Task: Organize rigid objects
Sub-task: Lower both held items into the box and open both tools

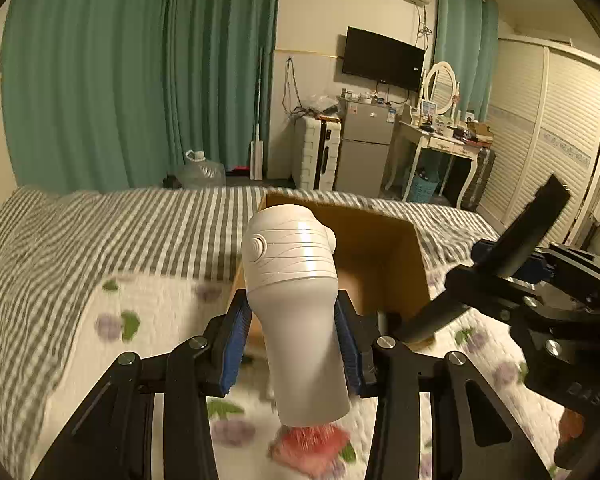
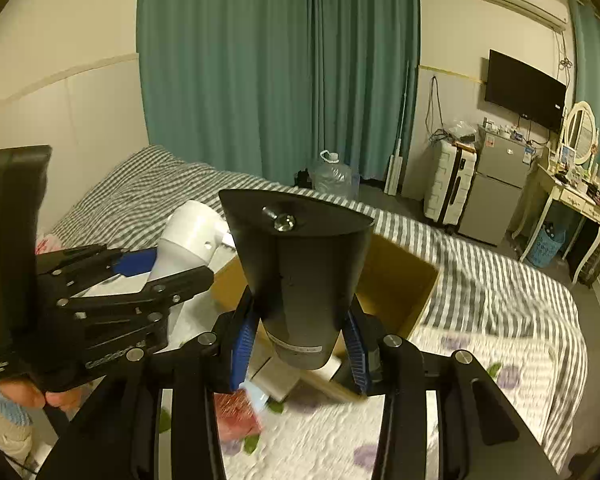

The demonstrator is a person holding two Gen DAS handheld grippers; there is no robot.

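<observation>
My left gripper [image 1: 292, 336] was clamped on a white massager-like device [image 1: 290, 276], blue pads squeezing its narrow lower body, ribbed round head up, base hanging free below the pads. It sat raised above the quilt, just in front of the open cardboard box [image 1: 384, 240] on the striped bed [image 1: 80, 232]. Risk there: the body looked smooth and tapered, so it could slide down through the pads if I tilted it toward the box.

A red item [image 1: 308, 446] lay blurred on the floral quilt [image 1: 160, 312] under the device; I could not tell what it was.

My right gripper [image 2: 300, 334] was closed on a black flared cylinder [image 2: 300, 264], wide end up with a screw on top, labelled narrow end down between the pads, held over the near edge of the box [image 2: 400, 284]. In the right view my left gripper [image 2: 140, 276] and its white device [image 2: 190, 236] sat close beside it.

Main worry: both loads were aimed at one box, near each other, so they could knock together. The top-heavy cylinder could also pivot in the grip, or catch the box wall and shove it across the soft bedding.
</observation>
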